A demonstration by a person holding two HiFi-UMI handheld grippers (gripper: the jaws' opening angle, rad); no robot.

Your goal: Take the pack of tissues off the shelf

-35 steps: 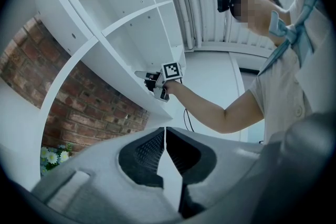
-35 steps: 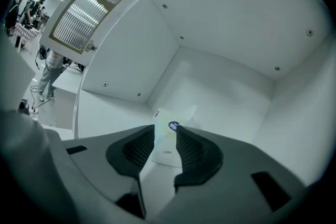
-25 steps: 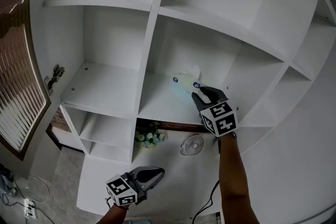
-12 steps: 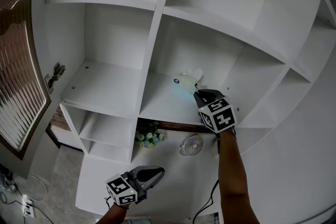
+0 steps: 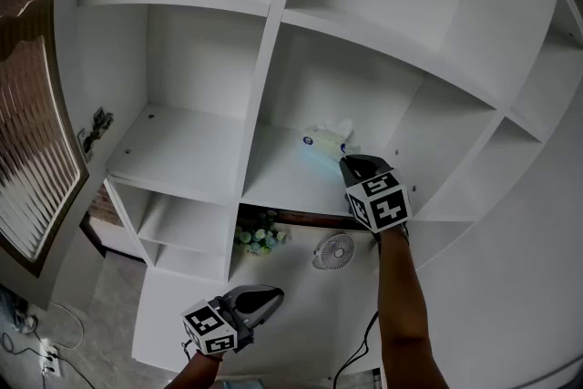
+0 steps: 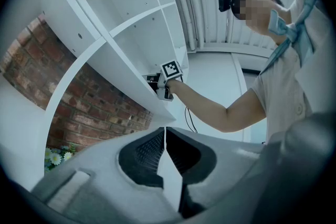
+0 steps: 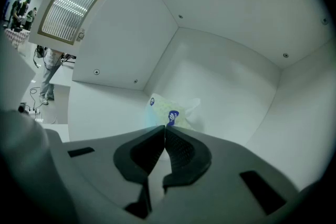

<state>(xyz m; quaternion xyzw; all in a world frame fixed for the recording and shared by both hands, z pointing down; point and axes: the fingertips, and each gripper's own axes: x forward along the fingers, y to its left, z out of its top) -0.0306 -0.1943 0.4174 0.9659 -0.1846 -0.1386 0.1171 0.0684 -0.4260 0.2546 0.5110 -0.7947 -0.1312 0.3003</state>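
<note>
Tissues: pale-green plastic pack of tissues (image 7: 169, 109), dead ahead at right hand-held gripper (image 7: 165, 126) tips.
Right jaws: just closed, apparently on its near edge.
Left hand-held gripper (image 6: 165, 129): closed, empty, farther.

The shelf (image 5: 273, 59) is plain white throughout, and the pack of tissues (image 5: 326, 141) is pale greenish white with small blue marks. The left gripper (image 5: 276, 293) and the right gripper (image 5: 347, 161) are grey with black ribbed pads (image 6: 148, 149), and each carries a marker cube (image 5: 376, 203) of black-and-white squares. The brick wall (image 6: 89, 113) is red-brown with paler joints, and the flowers (image 5: 258, 238) are white among green leaves.
</note>
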